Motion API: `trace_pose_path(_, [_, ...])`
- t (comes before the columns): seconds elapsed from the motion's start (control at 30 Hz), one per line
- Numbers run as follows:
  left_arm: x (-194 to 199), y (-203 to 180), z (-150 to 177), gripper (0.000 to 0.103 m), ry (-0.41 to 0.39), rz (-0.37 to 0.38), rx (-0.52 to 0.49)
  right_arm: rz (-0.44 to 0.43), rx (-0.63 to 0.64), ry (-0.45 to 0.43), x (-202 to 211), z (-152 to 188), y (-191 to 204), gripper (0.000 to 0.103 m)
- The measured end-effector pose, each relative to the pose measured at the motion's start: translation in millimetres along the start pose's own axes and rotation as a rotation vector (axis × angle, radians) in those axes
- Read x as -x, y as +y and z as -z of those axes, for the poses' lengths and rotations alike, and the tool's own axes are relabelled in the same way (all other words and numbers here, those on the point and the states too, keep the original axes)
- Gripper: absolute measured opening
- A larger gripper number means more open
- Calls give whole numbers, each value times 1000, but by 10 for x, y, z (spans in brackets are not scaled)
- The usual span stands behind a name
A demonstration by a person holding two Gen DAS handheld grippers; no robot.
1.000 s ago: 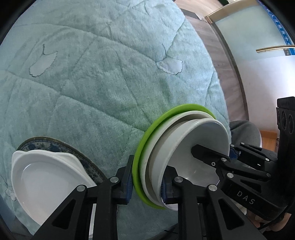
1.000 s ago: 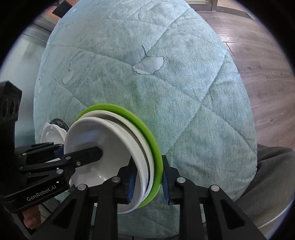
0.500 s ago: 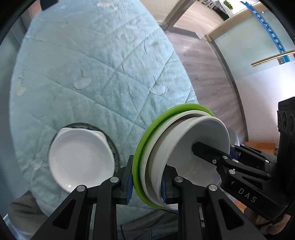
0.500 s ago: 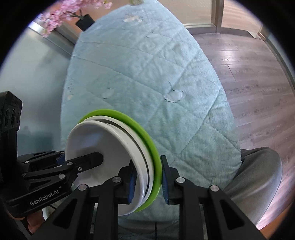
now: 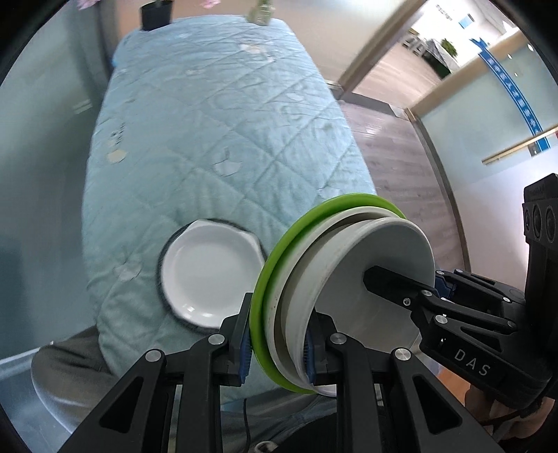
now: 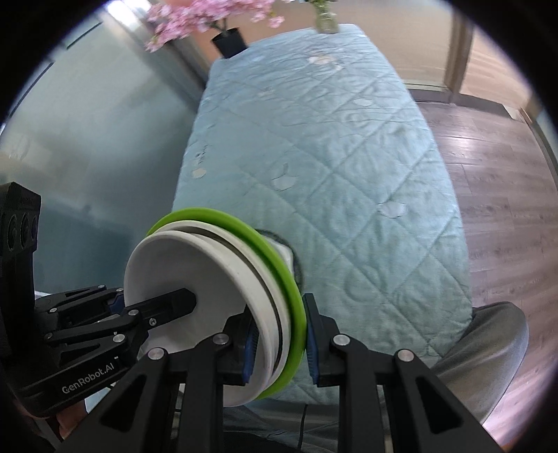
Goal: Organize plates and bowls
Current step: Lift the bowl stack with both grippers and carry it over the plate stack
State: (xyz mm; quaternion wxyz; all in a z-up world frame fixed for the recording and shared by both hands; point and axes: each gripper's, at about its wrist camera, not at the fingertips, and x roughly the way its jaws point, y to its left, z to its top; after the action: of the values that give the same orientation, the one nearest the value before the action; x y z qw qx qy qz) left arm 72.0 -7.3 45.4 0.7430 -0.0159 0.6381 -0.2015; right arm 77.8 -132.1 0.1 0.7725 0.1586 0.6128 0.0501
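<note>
Plate stack point(image 5: 334, 278) — seemingly level, bowl-side up

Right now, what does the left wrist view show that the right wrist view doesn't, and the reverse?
Left wrist only: the white dish lying on a dark-rimmed plate on the quilt is in full view; a glass partition with a blue stripe.

Right wrist only: pink blossoms above the black pot; that dish is almost hidden behind the stack.

Both: the left gripper and right gripper clamping opposite rims of the stack, a green plate outermost, above the teal quilted cloth.
</note>
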Motion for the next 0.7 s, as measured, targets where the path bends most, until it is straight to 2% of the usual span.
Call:
trace_pose_path(0.33, [-196,707,233,20,37,23,113,11,31,85,-520,47,428,22])
trace_pose_path(0.7, [-804,1092,97,20,113,64,173,36,3,180,-1103,-58,374,22])
